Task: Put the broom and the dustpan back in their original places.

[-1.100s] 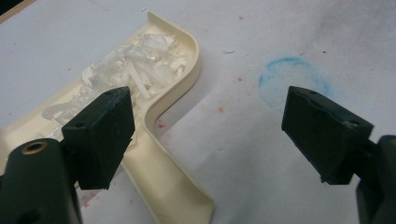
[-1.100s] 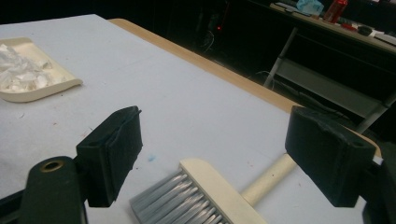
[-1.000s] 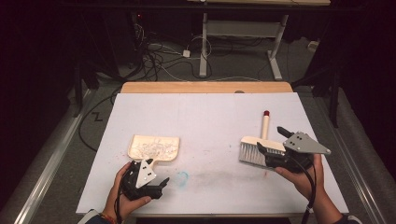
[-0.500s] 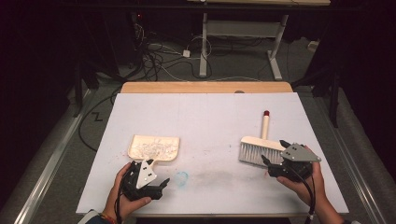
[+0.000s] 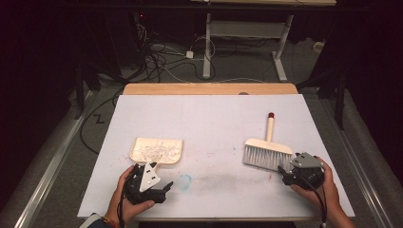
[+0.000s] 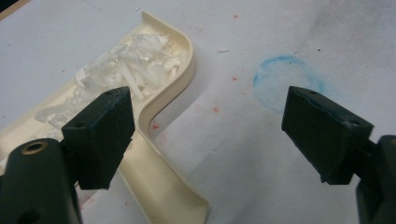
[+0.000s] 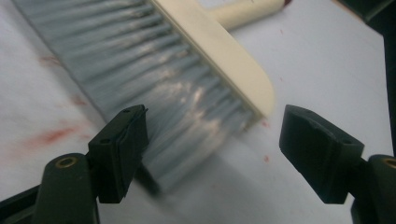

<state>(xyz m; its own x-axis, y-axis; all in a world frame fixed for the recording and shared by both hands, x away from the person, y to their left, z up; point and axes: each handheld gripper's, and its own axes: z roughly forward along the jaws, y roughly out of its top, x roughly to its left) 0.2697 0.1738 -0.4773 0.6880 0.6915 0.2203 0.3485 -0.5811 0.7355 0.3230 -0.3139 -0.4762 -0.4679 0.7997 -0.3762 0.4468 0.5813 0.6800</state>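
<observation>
well, on the white table we see 1 container: a cream dustpan lying flat near the front left, its tray filled with a heap of clear, shredded plastic scraps. in the left gripper view the scraps sit inside the raised rim, and the pan's handle runs down toward the camera, passing just beside the left-hand jaw.

our left gripper rests low on the table just in front of the dustpan, held by the left hand, tipped forward. its jaws stand wide apart with bare table and a faint blue ring between them; they clamp nothing.

our right gripper sits at the front right, held by the right hand, pointing at the corner of the brush. the brush lies flat, grey bristles toward us, cream handle with a red tip pointing away. the right jaws have just been closing a little yet remain wide; the bristle corner lies between them, and the pads are not pressing on it.
</observation>
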